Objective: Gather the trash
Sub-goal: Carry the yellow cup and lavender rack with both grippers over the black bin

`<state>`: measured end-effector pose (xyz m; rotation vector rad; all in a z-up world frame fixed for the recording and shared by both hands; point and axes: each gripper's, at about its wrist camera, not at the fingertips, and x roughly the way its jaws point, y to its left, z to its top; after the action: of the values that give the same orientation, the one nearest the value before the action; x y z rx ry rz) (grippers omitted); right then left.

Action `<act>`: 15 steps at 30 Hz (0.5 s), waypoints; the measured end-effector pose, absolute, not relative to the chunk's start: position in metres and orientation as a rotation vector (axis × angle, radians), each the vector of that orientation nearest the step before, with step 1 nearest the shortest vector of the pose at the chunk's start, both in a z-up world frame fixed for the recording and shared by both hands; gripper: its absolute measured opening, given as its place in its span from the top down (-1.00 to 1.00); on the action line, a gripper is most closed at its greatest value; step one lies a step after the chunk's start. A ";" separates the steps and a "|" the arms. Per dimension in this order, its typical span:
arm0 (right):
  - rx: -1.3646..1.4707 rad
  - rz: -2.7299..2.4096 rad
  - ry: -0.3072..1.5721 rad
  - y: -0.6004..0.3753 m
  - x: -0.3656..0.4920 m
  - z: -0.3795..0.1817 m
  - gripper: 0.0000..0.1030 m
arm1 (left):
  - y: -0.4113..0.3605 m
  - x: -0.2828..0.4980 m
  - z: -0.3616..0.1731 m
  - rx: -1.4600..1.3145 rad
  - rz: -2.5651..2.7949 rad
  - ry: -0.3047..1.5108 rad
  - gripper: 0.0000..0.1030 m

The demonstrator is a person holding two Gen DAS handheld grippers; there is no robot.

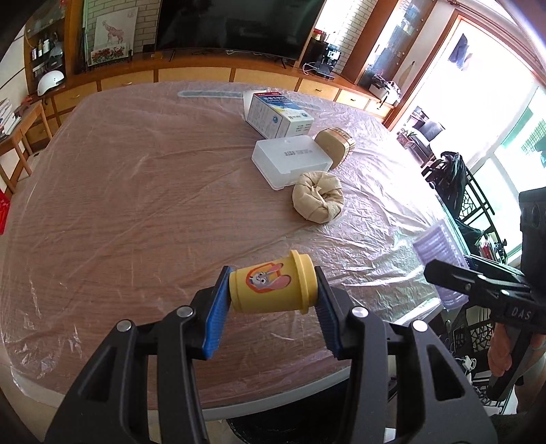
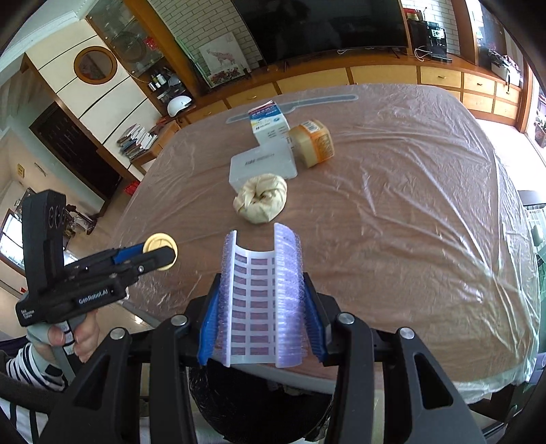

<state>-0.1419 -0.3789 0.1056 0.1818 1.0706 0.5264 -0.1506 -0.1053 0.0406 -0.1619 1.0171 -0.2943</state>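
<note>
My left gripper (image 1: 271, 290) is shut on a small yellow cup (image 1: 271, 287) with a rabbit picture, held sideways above the table's near edge; its lid end also shows in the right wrist view (image 2: 160, 251). My right gripper (image 2: 261, 300) is shut on a bent purple-and-white plastic blister tray (image 2: 261, 297), also seen at the right of the left wrist view (image 1: 438, 252). A black bag (image 2: 259, 406) lies below the right gripper. On the table (image 1: 119, 205) lie a tied beige bag (image 1: 317, 196), a white plastic box (image 1: 290, 157), a blue-white carton (image 1: 278, 114) and a tan jar (image 1: 336, 145).
The table is covered in wrinkled clear film. A long blue-grey strip (image 1: 211, 94) lies at its far edge. A wooden cabinet with a TV (image 1: 235, 24) stands behind. A dark carved chair with a black bag (image 1: 454, 181) stands to the right of the table.
</note>
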 end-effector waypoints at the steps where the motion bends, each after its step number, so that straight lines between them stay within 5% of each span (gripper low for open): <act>1: 0.182 0.529 1.074 -0.379 -0.142 0.106 0.18 | -0.105 -0.151 0.041 -0.160 -0.297 1.018 0.08; 15: 0.205 0.555 1.107 -0.378 -0.167 0.100 0.18 | -0.102 -0.174 0.046 -0.088 -0.355 1.020 0.08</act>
<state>-0.1666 -0.3785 0.1000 0.2046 1.1073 0.5550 -0.1740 -0.1024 0.0462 -0.0882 1.0201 -0.3547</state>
